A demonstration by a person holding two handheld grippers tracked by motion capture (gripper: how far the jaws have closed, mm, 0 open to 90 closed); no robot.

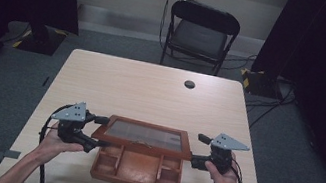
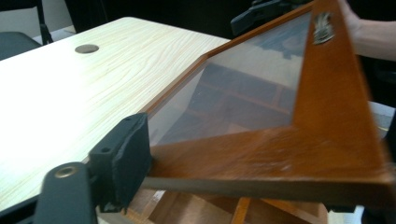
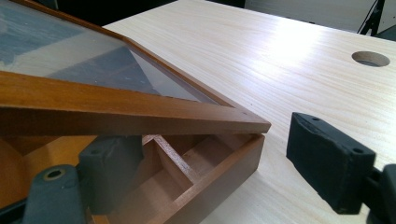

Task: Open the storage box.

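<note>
A brown wooden box (image 1: 136, 173) with several compartments sits at the near edge of the table. Its glass-paned lid (image 1: 145, 135) is tilted up at the front, with a brass latch on the front rail. My left gripper (image 1: 102, 133) is open at the lid's left end. One pad (image 2: 122, 158) sits by the lid's (image 2: 280, 149) far corner, and the other jaw reaches under the near corner. My right gripper (image 1: 198, 151) is open at the box's right end. One pad (image 3: 109, 170) is inside the box under the lid (image 3: 116, 112), and the other pad (image 3: 329, 163) stands outside, apart from the wall.
The light wooden table (image 1: 150, 94) has a round cable hole (image 1: 189, 84) at the far middle. A black folding chair (image 1: 200, 34) stands behind it. Dark curtains hang at both sides, and cables lie on the floor at the right.
</note>
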